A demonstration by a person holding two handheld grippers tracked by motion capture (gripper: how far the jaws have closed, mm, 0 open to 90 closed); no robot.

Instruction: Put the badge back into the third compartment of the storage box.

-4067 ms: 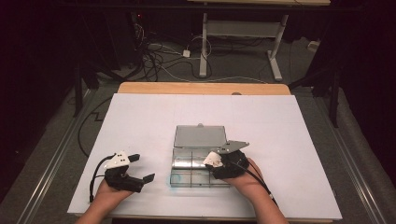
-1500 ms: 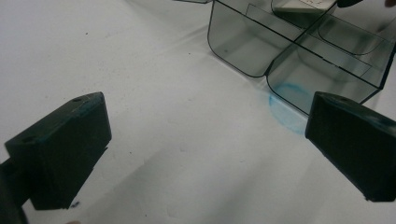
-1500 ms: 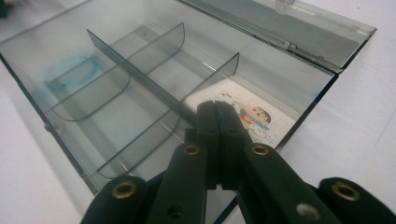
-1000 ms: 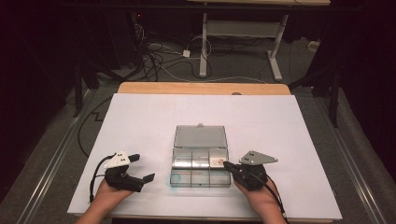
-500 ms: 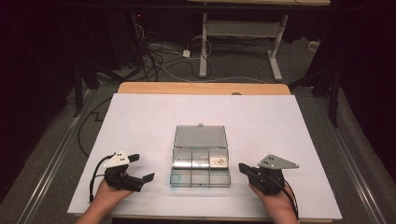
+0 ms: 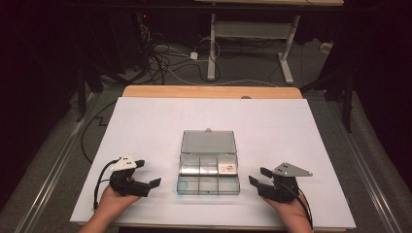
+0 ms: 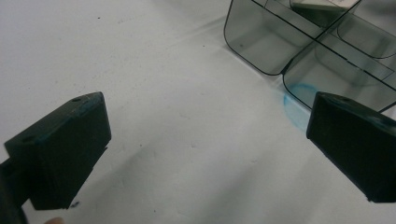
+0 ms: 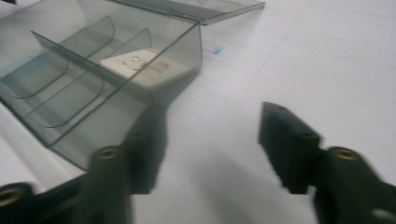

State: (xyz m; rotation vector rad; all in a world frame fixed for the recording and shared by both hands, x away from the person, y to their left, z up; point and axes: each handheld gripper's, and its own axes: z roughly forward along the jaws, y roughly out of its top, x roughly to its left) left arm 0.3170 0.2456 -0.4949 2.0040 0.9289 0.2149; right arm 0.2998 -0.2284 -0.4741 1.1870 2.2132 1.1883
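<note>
A clear plastic compartment box (image 6: 209,178) lies on the white sheet with its lid (image 6: 209,142) laid open at the back. A small white printed piece (image 6: 227,168) rests in the back right compartment. My left gripper (image 6: 147,173) stands left of the box, jaws wide open and bare; its own view (image 7: 205,116) has the box's corner (image 7: 261,46) ahead. My right gripper (image 6: 258,175) sits to the right of the box, apart from it. Its jaws have just been opening, with nothing between them (image 8: 210,121). Box (image 8: 93,84) and white piece (image 8: 135,63) lie to its left.
The white sheet (image 6: 145,126) covers a wooden table whose far edge (image 6: 209,91) shows. A blue mark (image 7: 296,105) is on the sheet by the box's corner. Cables and a desk frame (image 6: 248,29) lie on the floor beyond.
My right gripper has drawn away from the box to the right and its jaws have gone from shut to open. The left gripper has stayed put.
</note>
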